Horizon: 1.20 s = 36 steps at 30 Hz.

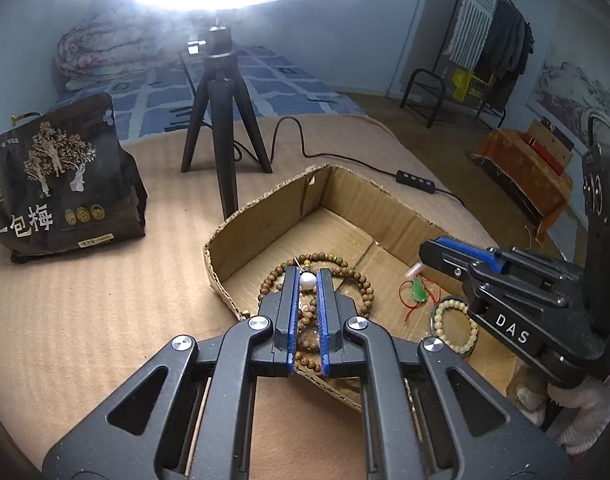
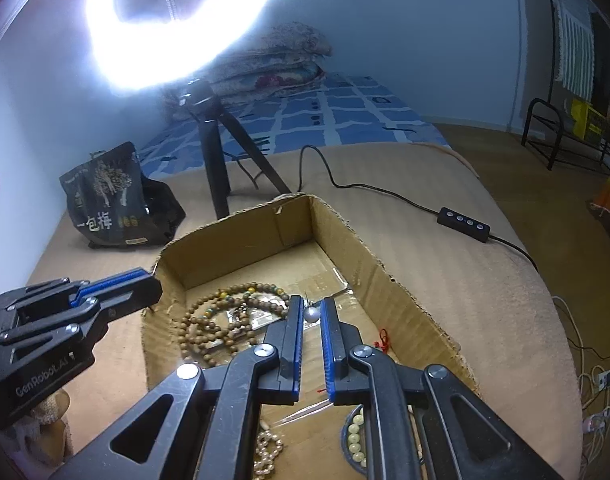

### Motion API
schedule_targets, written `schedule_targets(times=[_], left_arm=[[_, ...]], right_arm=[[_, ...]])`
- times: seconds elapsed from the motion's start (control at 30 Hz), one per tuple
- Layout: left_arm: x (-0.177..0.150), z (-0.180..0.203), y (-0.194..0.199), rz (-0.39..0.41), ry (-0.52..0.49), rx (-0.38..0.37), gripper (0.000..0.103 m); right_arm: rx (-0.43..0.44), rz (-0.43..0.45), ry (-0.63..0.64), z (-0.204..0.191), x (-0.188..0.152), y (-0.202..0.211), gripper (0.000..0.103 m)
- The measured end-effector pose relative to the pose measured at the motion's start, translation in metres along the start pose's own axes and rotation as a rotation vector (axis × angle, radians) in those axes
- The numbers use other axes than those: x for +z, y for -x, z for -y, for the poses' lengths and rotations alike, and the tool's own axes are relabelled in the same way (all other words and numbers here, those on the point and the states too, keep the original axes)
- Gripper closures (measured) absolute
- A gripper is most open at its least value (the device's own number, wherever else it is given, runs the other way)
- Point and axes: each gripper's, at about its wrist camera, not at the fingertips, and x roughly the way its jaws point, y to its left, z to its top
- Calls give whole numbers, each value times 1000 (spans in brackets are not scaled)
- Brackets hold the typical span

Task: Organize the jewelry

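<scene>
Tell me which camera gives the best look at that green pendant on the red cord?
The left wrist view: the green pendant lies in plain sight on the cardboard box floor, red cord looped around it. The right wrist view shows only scraps of red cord; the pendant itself is hidden behind the tool.

Far half of cardboard box (image 2: 357, 240) floor bare, open from above; near half crowded by wooden bead strand (image 2: 209, 320), pale bracelet (image 1: 455, 322) and red-corded pendant (image 1: 419, 294). Box walls block sideways entry. Tripod (image 1: 221, 120) and dark bag (image 1: 57, 184) stand beyond and left; cable (image 2: 385, 192) crosses the far right bed (image 2: 485, 300).
</scene>
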Motion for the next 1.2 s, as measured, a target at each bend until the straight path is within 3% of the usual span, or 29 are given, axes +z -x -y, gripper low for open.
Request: schedule_targets(times=[0.07, 0.13, 0.2, 0.23, 0.27, 0.37, 0.47, 0.63, 0.77, 1.2], left_arm=[[-1, 1, -1, -4, -3, 10, 96], [-1, 1, -4, -14, -5, 19, 95], [-2, 0, -4, -19, 1, 20, 76], [-2, -1, -3, -12, 3, 20, 60], [-2, -1, -1, -4, 1, 25, 53], [-2, 2, 2, 4, -16, 43, 52], [-2, 1, 4, 10, -13, 51, 42], [-2, 2, 7, 11, -18, 66, 40], [-2, 3, 13, 21, -17, 94, 28], [1, 8, 41, 61, -27, 118, 27]], right_arm=[[-1, 2, -16, 4, 0, -1, 78], [-1, 4, -25, 6, 0, -1, 74], [-11, 4, -27, 7, -1, 0, 67], [-17, 6, -28, 8, -1, 0, 58], [-30, 9, -33, 9, -1, 1, 44], [-61, 30, -46, 12, 0, 5, 24], [-81, 38, -51, 14, 2, 8, 19], [-109, 50, -70, 19, 3, 11, 11], [-122, 57, -72, 20, 3, 15, 7], [-144, 84, -36, 5, 8, 38, 4]])
